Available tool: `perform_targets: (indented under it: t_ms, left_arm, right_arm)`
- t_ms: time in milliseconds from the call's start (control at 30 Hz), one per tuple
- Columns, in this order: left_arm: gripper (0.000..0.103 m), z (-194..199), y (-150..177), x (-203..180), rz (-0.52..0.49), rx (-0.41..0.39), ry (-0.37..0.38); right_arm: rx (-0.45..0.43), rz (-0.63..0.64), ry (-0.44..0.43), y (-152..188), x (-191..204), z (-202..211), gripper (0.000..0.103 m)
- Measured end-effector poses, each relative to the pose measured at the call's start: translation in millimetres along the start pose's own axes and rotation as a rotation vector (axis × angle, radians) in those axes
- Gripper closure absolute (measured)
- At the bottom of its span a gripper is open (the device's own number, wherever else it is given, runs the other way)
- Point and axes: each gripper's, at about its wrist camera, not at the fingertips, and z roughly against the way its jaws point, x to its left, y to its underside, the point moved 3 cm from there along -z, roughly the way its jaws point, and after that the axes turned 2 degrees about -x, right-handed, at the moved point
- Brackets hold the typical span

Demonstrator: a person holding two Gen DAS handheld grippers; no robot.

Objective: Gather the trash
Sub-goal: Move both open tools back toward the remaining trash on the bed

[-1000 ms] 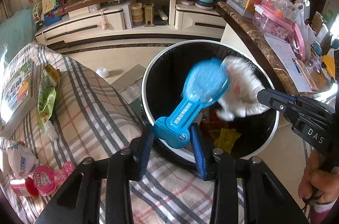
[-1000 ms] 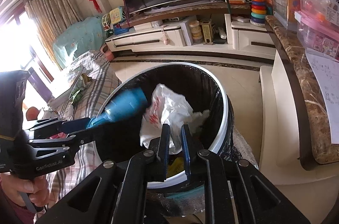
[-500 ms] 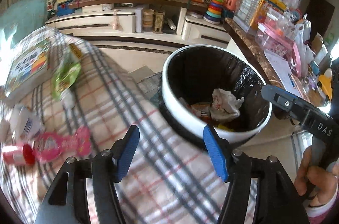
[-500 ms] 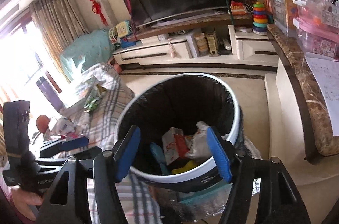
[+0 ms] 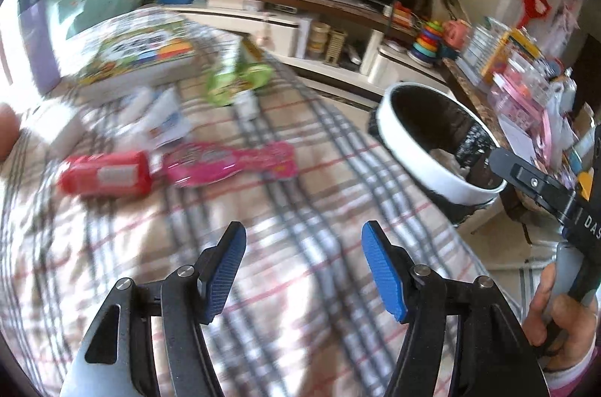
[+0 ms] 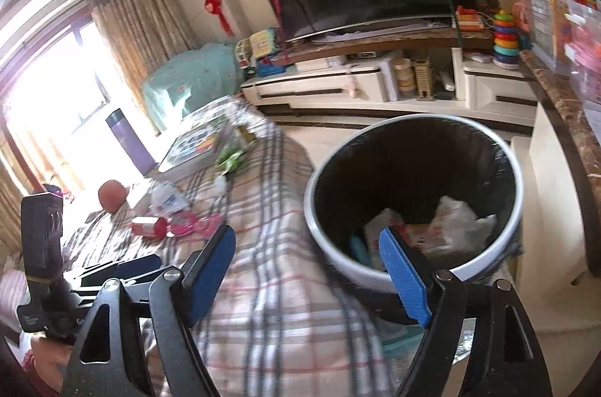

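A white bin with a black liner (image 5: pixel 424 154) (image 6: pixel 323 231) stands beside the plaid-covered table (image 5: pixel 300 201) and holds a crumpled white bag (image 6: pixel 456 222) and other wrappers. On the cloth lie a red container (image 5: pixel 107 173) (image 6: pixel 147 226), a pink blister pack (image 5: pixel 229 162) (image 6: pixel 195 223), a white wrapper (image 5: pixel 165 123) and a green snack bag (image 5: pixel 233 81) (image 6: pixel 231 156). My left gripper (image 5: pixel 302 271) hovers open and empty over the cloth, short of the pink pack. My right gripper (image 6: pixel 308 276) is open and empty at the bin's near left rim.
A picture book (image 5: pixel 139 53) lies at the table's far end, with a purple flask (image 6: pixel 129 141) and an orange ball (image 6: pixel 112 196) near it. A TV stand (image 6: pixel 375 85) with toys lines the far wall. A cluttered marble counter (image 6: pixel 563 104) runs along the right.
The blue bottle and the white bag dropped into the bin as both grippers opened. My left gripper has swung left, away from the bin and over the table; the right pulled back slightly.
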Motion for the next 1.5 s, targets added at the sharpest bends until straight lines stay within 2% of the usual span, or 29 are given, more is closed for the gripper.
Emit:
perform_targets:
  t_ms: [233,500,800,1067,1500]
  left_arm:
    - [0.039,23.6,16.9,34.9,0.055,-0.003,-0.046]
    - [0.037,33.1,26.4,59.4,0.037,0.014,-0.089]
    - [0.036,34.5,29.3,82.2,0.058,0.03,-0.096]
    - [0.033,34.3,27.5,95.3,0.065,0.034,-0.106]
    - [0.03,27.4,13.7,122.5,0.162,0.028,-0.125]
  right_arm:
    - [0.056,0.043,-0.05,15.6,30.7,-16.9,0.021]
    - [0.119,0.109,-0.089,29.3,57.1,-32.3,0.021]
    - [0.164,0.16,-0.116,38.2,78.9,-46.8,0.021]
    - [0.191,0.209,-0.14,39.6,94.1,-62.7,0.021]
    - [0.221,0.298,-0.161,30.3,108.9,-94.0,0.021]
